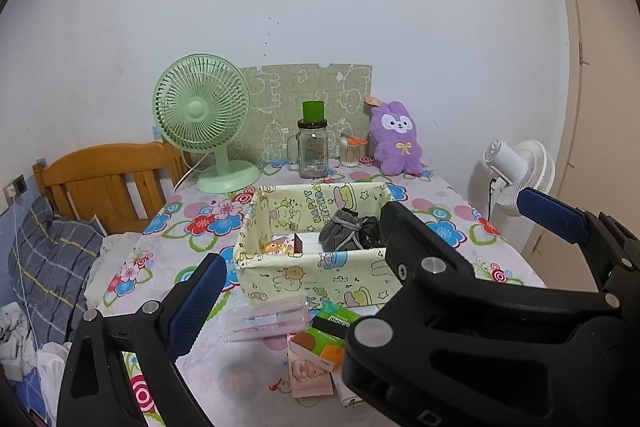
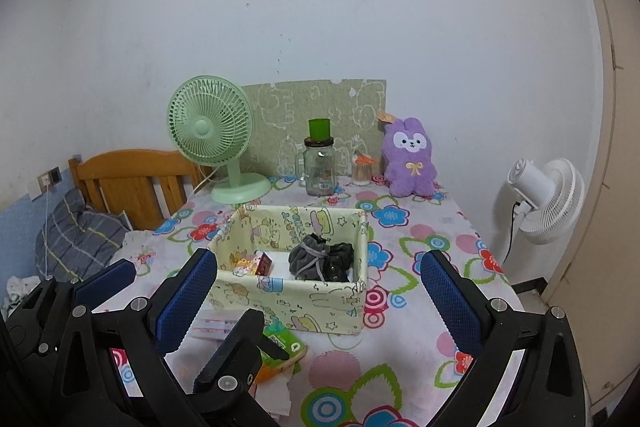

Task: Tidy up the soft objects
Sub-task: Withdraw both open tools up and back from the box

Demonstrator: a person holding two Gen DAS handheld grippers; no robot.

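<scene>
Two crumpled grey pouches [image 2: 322, 259] in fabric bin [image 2: 304, 301]

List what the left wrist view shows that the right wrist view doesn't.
Only the left wrist view shows the pink baby-picture card in front of the basket. Only the right wrist view shows the dark strip at the wall's foot, by the white fan. Both show the basket, the grey pouch in it, the purple plush and the green fan.

Fuzzy purple plush toy [image 2: 410, 161] beside a glossy glass jar [image 2: 320, 167]; cloth-lined box [image 2: 288, 295] holds a soft grey pouch [image 2: 310, 255]; tongs' pads [image 2: 186, 299] look rough, matt blue.
</scene>
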